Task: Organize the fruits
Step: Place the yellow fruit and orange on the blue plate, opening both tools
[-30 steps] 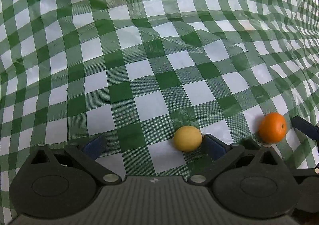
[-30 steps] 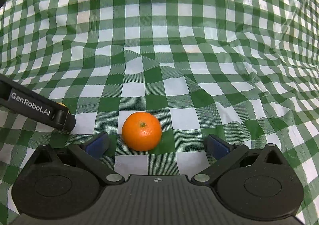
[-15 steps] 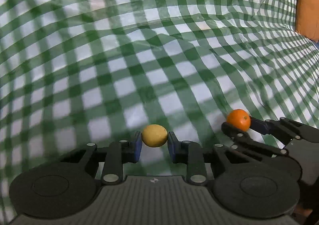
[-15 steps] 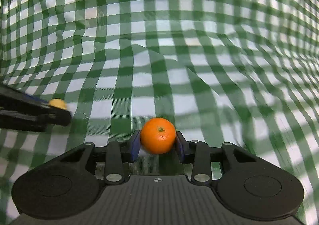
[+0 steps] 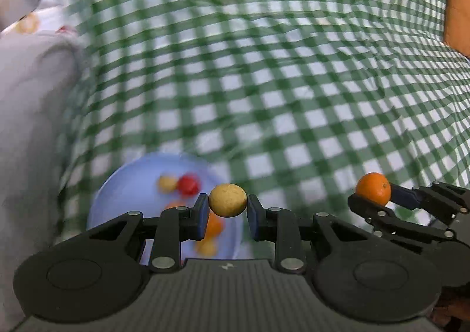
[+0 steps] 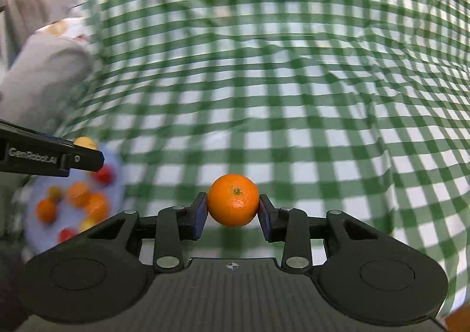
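The jaws of the left gripper (image 5: 228,211) are clamped on a small round yellow fruit (image 5: 228,200), which hangs in the air just above the near rim of a pale blue round plate (image 5: 129,194). The jaws of the right gripper (image 6: 232,213) are pressed against both sides of a round orange mandarin (image 6: 233,200), lifted above the cloth and well to the right of the plate. On the plate several small fruits lie already, red, orange and yellow, but they are blurred and I cannot count them exactly. I judge that the step in hand is carrying both fruits to the plate. The next move calls for bringing each fruit over a bare part of the plate, lowering it and only then opening, because round fruits can roll off or push the others. The table is covered with a wrinkled green and white checked tablecloth (image 5: 264,82). At the far left lies something grey and soft, maybe fabric; I cannot tell what.
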Motion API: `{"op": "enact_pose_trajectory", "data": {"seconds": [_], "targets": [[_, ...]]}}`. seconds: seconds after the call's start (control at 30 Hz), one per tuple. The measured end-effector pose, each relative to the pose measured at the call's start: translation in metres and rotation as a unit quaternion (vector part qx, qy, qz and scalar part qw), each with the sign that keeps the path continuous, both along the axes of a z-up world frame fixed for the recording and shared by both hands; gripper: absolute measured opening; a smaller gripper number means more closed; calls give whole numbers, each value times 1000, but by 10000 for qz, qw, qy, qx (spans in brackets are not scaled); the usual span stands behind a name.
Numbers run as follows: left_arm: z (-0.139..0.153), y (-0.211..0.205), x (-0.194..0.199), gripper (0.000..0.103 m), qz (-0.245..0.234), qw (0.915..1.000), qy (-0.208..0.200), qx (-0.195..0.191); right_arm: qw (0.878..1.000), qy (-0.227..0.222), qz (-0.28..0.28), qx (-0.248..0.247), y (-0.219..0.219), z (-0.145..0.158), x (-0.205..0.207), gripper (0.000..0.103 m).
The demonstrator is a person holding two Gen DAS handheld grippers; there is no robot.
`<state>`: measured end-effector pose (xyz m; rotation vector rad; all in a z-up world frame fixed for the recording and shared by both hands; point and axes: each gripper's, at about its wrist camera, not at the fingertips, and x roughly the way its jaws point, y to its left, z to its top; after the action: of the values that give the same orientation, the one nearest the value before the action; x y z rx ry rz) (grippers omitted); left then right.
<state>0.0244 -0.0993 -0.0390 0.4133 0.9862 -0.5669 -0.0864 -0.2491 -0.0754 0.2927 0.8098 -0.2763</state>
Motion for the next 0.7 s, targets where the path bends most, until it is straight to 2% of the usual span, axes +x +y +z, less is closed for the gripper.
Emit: {"op": "enact_pose_trajectory", "data": {"seconds": [0.17, 0.3, 0.7], "targets": [[6, 52, -7, 30, 312, 9995, -27, 101, 9989, -75, 466, 13, 49, 20, -9, 38], [4, 79, 3, 30, 598, 9982, -17, 99, 9967, -110, 798, -95, 76, 28, 2, 38], [-27, 95, 50, 30, 877, 9958, 150, 219, 9904, 143, 1354, -218, 117, 3, 63, 38]]}}
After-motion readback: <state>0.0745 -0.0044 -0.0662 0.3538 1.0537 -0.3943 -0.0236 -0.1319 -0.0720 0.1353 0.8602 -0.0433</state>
